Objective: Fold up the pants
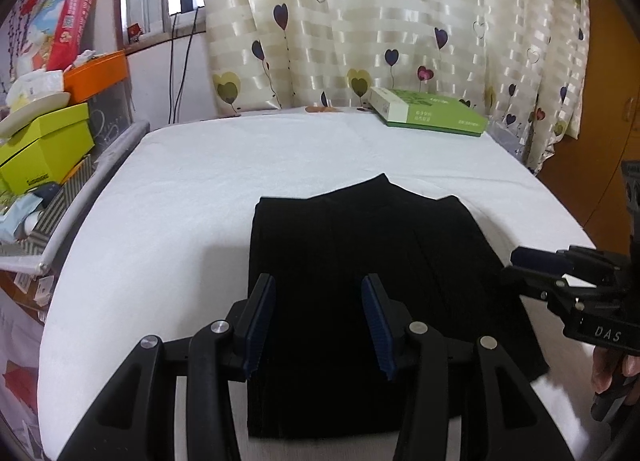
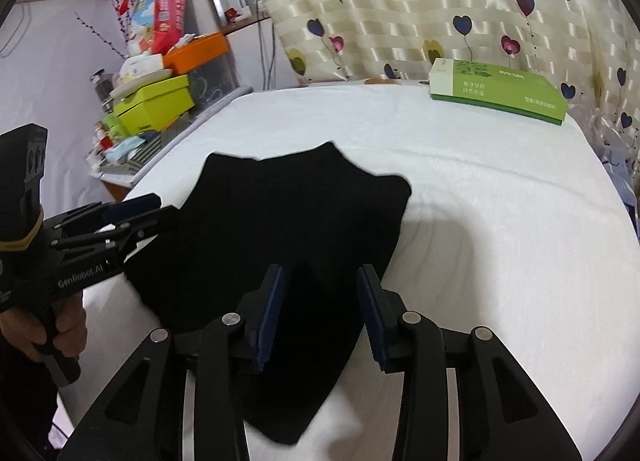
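Black pants (image 1: 360, 257) lie folded into a compact stack on the white-covered table (image 1: 180, 189), near its front edge. My left gripper (image 1: 320, 289) hovers open over the near left part of the stack, nothing between its blue pads. In the right wrist view the pants (image 2: 288, 221) spread dark under my right gripper (image 2: 322, 281), which is also open and holds nothing. Each view shows the other gripper at the side: the right gripper (image 1: 520, 265) at the stack's right edge, the left gripper (image 2: 160, 207) at its left edge, each held by a hand.
A green box (image 1: 432, 111) lies at the table's far right, before a heart-patterned curtain (image 1: 360, 21). To the left of the table stands a cluttered shelf with yellow-green (image 1: 44, 141) and orange boxes (image 1: 96, 75). A wooden door (image 1: 608, 101) is at the right.
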A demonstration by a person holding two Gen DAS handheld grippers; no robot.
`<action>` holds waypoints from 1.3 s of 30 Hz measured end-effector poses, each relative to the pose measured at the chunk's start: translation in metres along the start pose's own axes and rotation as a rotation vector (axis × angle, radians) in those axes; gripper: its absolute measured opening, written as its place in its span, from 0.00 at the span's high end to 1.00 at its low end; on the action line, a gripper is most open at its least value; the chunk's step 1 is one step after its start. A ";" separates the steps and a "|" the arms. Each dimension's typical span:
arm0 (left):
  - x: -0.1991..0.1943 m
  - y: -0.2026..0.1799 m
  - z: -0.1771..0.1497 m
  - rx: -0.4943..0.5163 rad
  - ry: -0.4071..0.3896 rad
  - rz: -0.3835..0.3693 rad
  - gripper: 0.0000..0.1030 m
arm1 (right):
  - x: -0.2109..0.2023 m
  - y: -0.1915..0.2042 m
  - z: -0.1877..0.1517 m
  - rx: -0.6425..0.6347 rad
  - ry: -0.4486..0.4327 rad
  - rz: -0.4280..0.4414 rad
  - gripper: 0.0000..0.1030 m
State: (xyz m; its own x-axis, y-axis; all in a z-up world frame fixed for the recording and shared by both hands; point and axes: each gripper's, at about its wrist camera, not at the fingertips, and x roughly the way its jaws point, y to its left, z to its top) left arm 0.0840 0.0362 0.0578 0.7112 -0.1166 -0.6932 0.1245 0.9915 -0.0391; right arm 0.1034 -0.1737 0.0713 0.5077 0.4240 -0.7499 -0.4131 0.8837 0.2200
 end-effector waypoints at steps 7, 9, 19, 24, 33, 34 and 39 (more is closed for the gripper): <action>-0.025 0.006 -0.016 -0.014 -0.023 -0.004 0.53 | -0.008 0.007 -0.017 0.013 0.020 0.034 0.61; -0.024 0.011 -0.015 -0.021 -0.021 -0.014 0.53 | -0.006 0.003 -0.017 0.024 0.024 0.032 0.60; 0.011 0.045 -0.006 -0.113 0.033 -0.087 0.52 | 0.017 -0.019 -0.005 0.101 0.039 0.058 0.54; 0.031 0.047 -0.003 -0.110 0.071 -0.127 0.51 | 0.027 -0.027 0.000 0.120 0.044 0.060 0.54; 0.048 0.056 -0.007 -0.174 0.092 -0.184 0.37 | 0.039 -0.034 0.005 0.168 0.047 0.098 0.50; 0.049 0.057 -0.008 -0.189 0.095 -0.195 0.37 | 0.039 -0.034 0.005 0.168 0.048 0.101 0.48; 0.045 0.051 -0.014 -0.182 0.093 -0.214 0.39 | 0.039 -0.033 0.004 0.156 0.049 0.111 0.48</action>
State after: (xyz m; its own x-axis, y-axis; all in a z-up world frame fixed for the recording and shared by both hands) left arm 0.1126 0.0827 0.0140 0.6149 -0.3263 -0.7179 0.1328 0.9402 -0.3136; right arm 0.1400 -0.1854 0.0371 0.4271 0.5138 -0.7441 -0.3402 0.8537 0.3942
